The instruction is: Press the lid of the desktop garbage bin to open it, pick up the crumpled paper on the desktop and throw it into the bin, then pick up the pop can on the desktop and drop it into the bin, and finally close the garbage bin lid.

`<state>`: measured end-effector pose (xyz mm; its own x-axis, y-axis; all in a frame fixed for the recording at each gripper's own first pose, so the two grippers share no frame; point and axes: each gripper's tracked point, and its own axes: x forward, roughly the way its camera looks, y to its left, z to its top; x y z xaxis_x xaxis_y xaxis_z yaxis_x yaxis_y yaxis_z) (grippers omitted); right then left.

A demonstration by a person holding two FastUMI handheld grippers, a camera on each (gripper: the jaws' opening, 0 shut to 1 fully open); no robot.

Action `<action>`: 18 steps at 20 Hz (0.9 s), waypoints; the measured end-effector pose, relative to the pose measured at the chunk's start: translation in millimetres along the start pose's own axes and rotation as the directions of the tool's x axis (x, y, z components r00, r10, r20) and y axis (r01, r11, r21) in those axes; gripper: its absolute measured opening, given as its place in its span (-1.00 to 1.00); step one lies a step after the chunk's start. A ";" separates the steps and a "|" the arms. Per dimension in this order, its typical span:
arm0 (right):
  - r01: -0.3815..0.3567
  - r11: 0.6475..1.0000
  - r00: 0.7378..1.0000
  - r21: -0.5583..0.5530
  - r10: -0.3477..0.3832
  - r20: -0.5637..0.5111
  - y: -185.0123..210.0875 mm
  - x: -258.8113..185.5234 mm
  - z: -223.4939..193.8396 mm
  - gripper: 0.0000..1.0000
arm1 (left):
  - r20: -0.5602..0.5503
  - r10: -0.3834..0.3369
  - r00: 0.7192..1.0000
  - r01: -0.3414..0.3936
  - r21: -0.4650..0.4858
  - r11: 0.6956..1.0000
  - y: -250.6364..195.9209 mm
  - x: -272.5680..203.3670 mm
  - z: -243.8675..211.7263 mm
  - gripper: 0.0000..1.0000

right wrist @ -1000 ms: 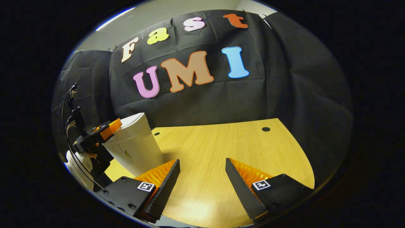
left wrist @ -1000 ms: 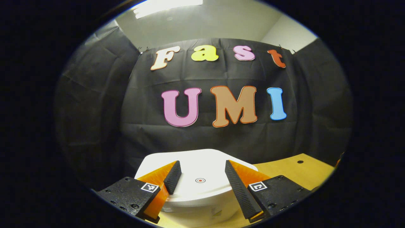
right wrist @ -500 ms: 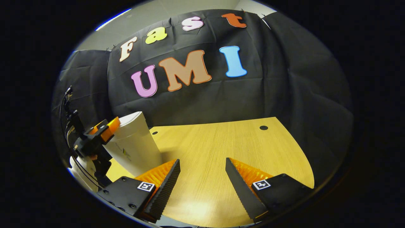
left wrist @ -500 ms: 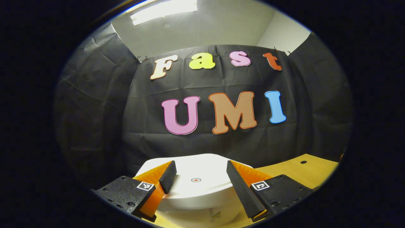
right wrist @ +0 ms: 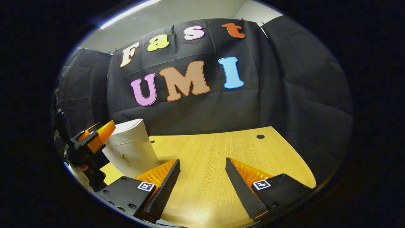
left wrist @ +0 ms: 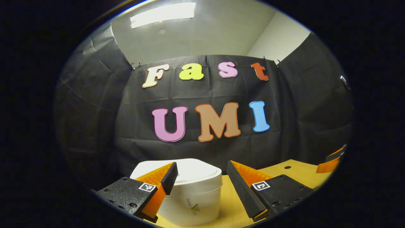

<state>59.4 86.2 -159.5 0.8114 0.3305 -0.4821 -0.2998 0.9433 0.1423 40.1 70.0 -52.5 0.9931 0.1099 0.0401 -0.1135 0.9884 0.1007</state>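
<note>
Landmark = the bin (left wrist: 190,190), white, upright on the wood desktop (right wrist: 221,152), lid (left wrist: 193,169) down flat on top.

L gripper (left wrist: 201,183): in left gripper view it sits just in front of the bin, at about lid height. Jaws wide apart, nothing between them. One finger overlaps the near-left edge of the lid; whether it touches can't tell. The other finger hangs off the bin's right side over bare desktop. In right gripper view the same L gripper (right wrist: 91,142) shows at the bin's (right wrist: 131,147) near side, tips about level w/ the lid rim.

R gripper (right wrist: 202,183): well right of the bin, low over the desktop, jaws wide apart, empty. It also shows in left gripper view as a far-off tip (left wrist: 330,161), right of the bin.

No crumpled paper or pop can on the desktop stretch right of the bin; can't say where they are.

Judgement: lid looks shut, so either the opening press isn't done yet or the run is at its end w/ lid closed; the pics don't settle it.

Key relation: lid lies ahead of and slightly below the L fingers, bin's long axis vertical, so any press goes straight down along that axis. L is much the nearer gripper. An off-centre push could tip or slide the bin.
</note>
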 end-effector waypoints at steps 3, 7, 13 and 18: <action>0.035 0.999 0.997 0.012 -0.035 0.075 -0.6 -17.1 13.5 0.93 | -0.005 -0.032 0.999 0.032 -0.025 0.999 -16.6 -21.0 9.5 0.87; 0.075 0.996 0.986 0.040 -0.080 0.149 -2.8 -41.1 22.7 0.92 | -0.026 -0.092 0.995 0.090 -0.078 0.993 -41.8 -42.0 9.9 0.87; 0.108 0.993 0.983 0.039 -0.112 0.148 -8.4 -54.3 10.9 0.92 | -0.044 -0.122 0.992 0.116 -0.122 0.986 -53.6 -52.2 6.9 0.93; 0.139 0.989 0.976 0.056 -0.146 0.159 -18.8 -67.2 10.7 0.92 | -0.050 -0.127 0.991 0.120 -0.120 0.986 -53.2 -56.4 5.3 0.89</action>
<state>15.9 46.6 -120.6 0.9158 0.1892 -0.3543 -0.1553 0.9803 0.1220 -10.0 10.6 -54.8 0.9997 -0.0111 -0.0224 0.0108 0.9998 -0.0148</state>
